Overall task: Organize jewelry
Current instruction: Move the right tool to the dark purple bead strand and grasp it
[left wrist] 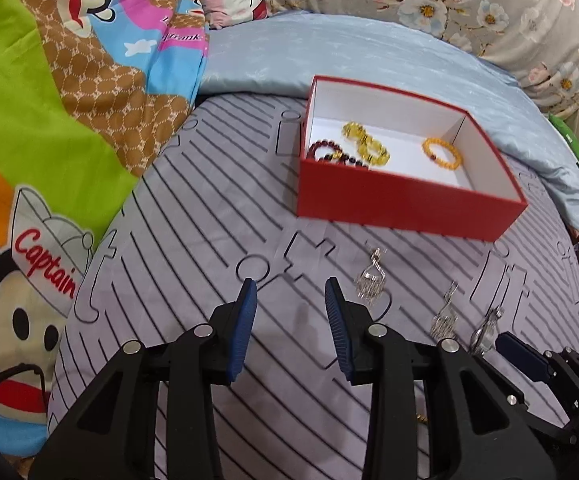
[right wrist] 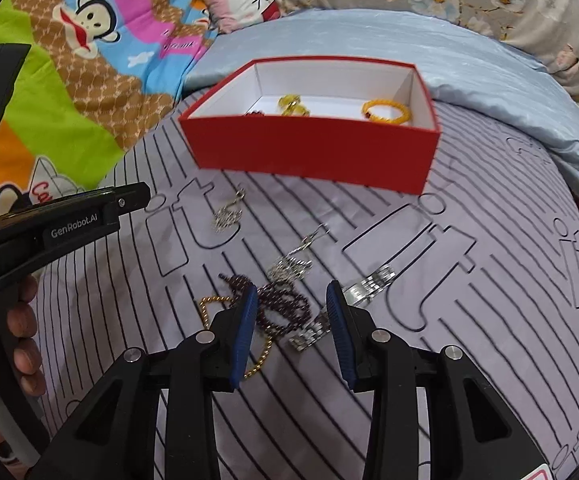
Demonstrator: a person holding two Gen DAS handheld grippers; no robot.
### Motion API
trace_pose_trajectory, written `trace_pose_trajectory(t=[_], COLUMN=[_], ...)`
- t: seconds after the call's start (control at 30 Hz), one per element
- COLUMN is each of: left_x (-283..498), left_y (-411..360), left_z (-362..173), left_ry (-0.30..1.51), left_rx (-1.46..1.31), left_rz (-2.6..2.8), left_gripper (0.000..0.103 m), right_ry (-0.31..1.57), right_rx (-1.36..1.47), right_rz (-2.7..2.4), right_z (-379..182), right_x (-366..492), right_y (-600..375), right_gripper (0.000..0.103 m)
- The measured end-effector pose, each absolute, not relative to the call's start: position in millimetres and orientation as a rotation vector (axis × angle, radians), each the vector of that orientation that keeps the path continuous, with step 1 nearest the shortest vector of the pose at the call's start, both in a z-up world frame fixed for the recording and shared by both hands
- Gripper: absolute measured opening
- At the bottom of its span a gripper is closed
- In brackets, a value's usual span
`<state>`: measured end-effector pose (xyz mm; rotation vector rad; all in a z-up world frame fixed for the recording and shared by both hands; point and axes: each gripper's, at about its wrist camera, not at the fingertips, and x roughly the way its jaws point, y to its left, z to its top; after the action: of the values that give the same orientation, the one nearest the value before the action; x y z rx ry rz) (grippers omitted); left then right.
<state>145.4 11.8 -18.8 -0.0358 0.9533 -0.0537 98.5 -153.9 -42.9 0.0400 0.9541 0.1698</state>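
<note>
Nearby, silver watch (right wrist: pixel 341 312) lengthwise between right gripper (right wrist: pixel 291 334) fingers (right wrist: pixel 339 332).

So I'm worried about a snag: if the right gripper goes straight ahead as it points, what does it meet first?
Most likely the dark bead string, which lies between the open fingers of the right gripper, with the silver watch band just beside it. Depth is unclear; the red box is well beyond.

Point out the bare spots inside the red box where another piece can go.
In the red box, bare white floor lies between the clear yellow bracelets and the orange bead bracelet, and along the right wall beyond the orange one. The left corner is crowded: the dark red bracelet sits against the yellow ones.
</note>
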Motion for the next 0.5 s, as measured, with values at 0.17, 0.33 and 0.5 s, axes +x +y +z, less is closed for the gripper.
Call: trace_pose_trajectory(t=[0.17,0.33,0.5], left_x=[136.8,133.4,132.6], left_y=[16.1,16.0,15.1], left_z=[-30.5,-34.9,-37.2], left_ry=[0.983,0.999,1.004], left_rx=[-0.035,-0.042,-0.046], left_rz=[-0.049,-0.057,-0.058], left_gripper=[0.034,0.034,0.034], right_ry=[0.977,0.993,1.001], right_rx=[0.017,0.009,0.004], right_rz=[0.176,0.175,0.185], right_z=[-54.1,-61.3,-65.5], right_x=[101.9,103.7,103.7], right_y=[-144.7,-141.0,-138.6], right_gripper=[0.036,0.033,0.023])
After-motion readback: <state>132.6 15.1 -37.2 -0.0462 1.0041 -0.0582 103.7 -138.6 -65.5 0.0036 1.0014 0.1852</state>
